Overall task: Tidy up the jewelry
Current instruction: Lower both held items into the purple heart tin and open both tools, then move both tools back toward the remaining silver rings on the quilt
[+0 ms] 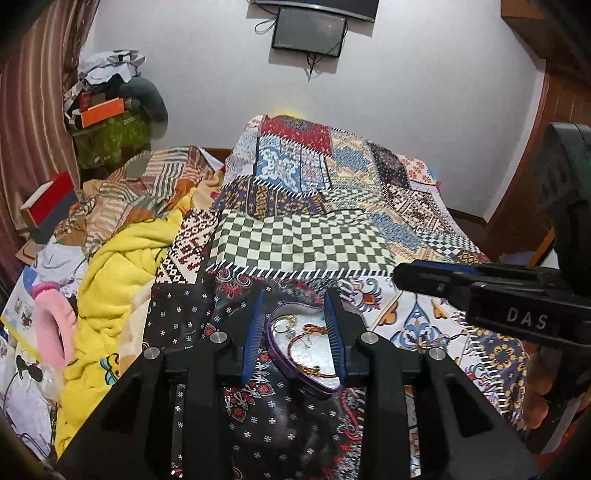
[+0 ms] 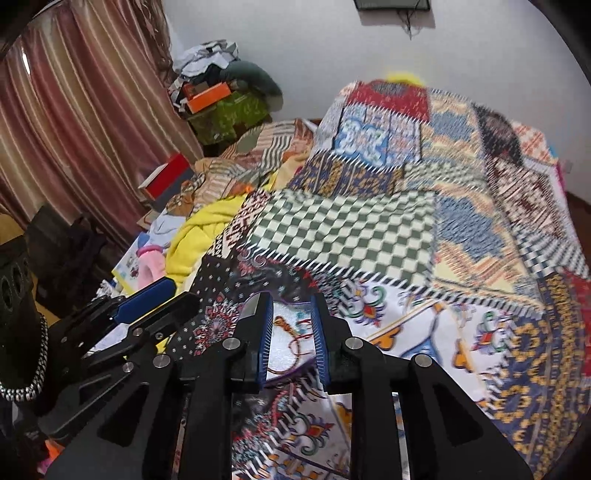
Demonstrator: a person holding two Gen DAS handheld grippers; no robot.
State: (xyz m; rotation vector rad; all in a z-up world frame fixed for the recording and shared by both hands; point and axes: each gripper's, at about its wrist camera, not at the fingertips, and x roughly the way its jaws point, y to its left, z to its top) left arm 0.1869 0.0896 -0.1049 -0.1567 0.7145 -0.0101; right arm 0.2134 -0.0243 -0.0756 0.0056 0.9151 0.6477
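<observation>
A heart-shaped, purple-rimmed tray (image 1: 319, 349) lies on the patchwork bedspread (image 1: 303, 243). In it are a red-gold braided bracelet (image 1: 291, 350) and some small rings (image 1: 282, 325). My left gripper (image 1: 293, 332) hovers just above it, open, its blue pads either side of the tray. My right gripper (image 1: 399, 275) comes in from the right, a little above the bedspread. In the right wrist view the tray (image 2: 288, 354) and bracelet (image 2: 286, 325) show between the spread fingers of my open right gripper (image 2: 291, 339). The left gripper (image 2: 181, 295) is to its left.
A yellow blanket (image 1: 114, 273) and a pink ring cushion (image 1: 51, 325) lie left of the tray. A red box (image 1: 51, 199), piled clothes and boxes (image 1: 110, 110) and a curtain (image 1: 33, 110) fill the left side. A dark screen (image 1: 308, 31) hangs on the wall.
</observation>
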